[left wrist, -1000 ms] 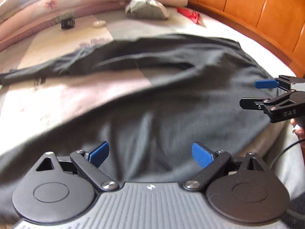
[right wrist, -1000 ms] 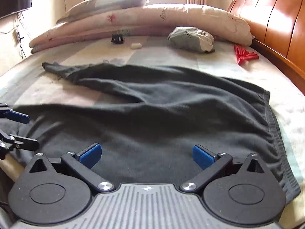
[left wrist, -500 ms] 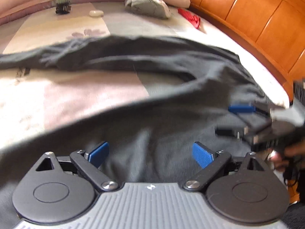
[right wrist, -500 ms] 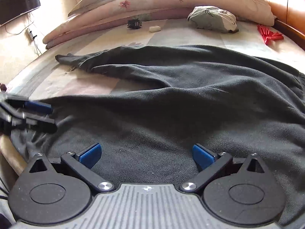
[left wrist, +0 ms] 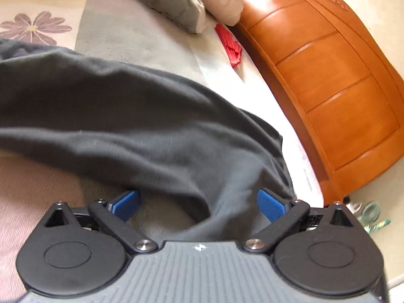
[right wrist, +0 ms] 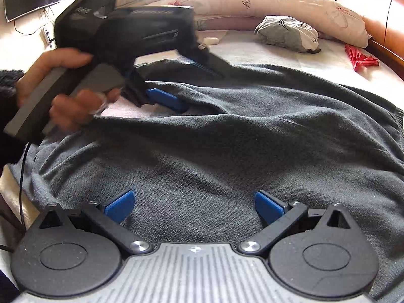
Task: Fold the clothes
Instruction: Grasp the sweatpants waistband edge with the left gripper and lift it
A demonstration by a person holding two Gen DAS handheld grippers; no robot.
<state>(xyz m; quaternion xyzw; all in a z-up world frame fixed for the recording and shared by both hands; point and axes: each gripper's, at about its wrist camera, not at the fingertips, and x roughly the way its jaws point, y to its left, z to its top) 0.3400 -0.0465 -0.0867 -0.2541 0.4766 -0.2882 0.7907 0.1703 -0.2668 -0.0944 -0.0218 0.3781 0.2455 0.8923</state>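
- The dark grey knitted garment (right wrist: 227,151) is being found spread flat on the bed, directly ahead of and beneath both grippers.
- The left gripper (left wrist: 199,203) is being held spread, a fold of cloth lying between its blue pads (left wrist: 270,204), not pinched.
- The right gripper (right wrist: 194,204) is being held spread above the cloth.
- The fabric is being judged soft, light and limp; a hold at an edge or fold is being advised.

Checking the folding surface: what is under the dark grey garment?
The dark grey garment lies on a patterned bedsheet, pinkish and grey with a flower print, visible around its edges. Whatever sits beneath the cloth's middle is covered and cannot be seen.
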